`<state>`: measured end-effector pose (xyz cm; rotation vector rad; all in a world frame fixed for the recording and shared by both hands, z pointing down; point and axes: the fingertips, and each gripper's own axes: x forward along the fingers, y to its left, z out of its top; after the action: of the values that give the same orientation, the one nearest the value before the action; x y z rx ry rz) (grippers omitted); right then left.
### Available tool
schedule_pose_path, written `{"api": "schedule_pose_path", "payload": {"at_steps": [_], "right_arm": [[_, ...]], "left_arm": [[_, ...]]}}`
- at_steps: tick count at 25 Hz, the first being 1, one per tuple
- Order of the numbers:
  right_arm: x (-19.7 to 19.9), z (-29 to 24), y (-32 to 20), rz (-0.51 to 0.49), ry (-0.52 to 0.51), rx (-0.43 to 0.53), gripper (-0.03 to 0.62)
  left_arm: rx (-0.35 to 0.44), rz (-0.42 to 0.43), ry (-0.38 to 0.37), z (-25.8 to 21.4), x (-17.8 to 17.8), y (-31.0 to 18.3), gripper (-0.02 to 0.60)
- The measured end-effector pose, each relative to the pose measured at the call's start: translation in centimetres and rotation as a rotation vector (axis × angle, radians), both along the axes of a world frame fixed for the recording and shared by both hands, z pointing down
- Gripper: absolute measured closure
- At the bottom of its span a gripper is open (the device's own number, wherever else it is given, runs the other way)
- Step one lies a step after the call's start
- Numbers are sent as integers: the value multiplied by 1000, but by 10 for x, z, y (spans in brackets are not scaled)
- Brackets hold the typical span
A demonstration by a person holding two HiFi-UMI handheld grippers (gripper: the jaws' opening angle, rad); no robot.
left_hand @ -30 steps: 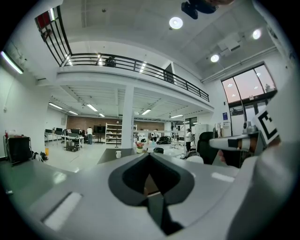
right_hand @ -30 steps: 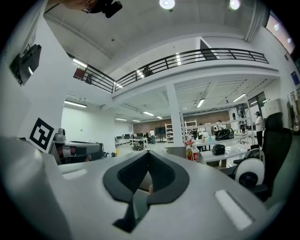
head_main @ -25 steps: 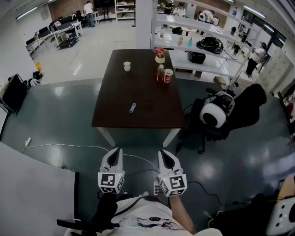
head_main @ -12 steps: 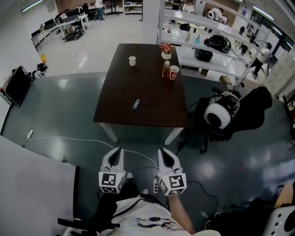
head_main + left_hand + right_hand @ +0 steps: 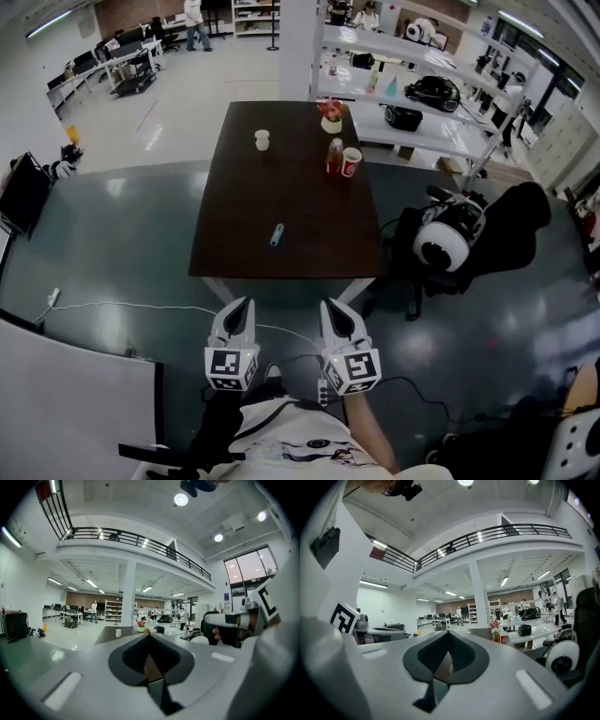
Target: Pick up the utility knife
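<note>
Utility knife [image 5: 277, 234]: small, grey, lying mid-way on the dark brown rectangular bench [image 5: 244, 187], well ahead of both tongs.
Left tongs [image 5: 241, 311]: jaws together, empty.
Right tongs [image 5: 333, 311]: jaws together, empty.

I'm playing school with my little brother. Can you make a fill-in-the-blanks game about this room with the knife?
1. The utility knife lies on the dark brown ____.
2. The left gripper and the right gripper hold nothing, and the jaws of both are ____.
3. The cup right beside the bottle is coloured ____.
4. The small cup standing alone is coloured ____.

Missing words: table; shut; red; white.
</note>
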<state>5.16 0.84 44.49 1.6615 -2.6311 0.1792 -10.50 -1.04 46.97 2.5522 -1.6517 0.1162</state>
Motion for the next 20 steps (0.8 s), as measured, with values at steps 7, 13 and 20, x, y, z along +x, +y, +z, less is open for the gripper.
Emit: {"api": "schedule_pose_path", "payload": {"at_steps": [7,13,20], "right_arm": [[-13,3,-36,30,7,-10,592],[-17,6,-52,65,22,-32,592],[-13,10,-73,80,25,-59,592]], "left_arm": [[-21,35,3,5,-11,-39,583],[-54,73,10,13,-13,-59,583],[-76,98,15,17,-4,-83,583]]}}
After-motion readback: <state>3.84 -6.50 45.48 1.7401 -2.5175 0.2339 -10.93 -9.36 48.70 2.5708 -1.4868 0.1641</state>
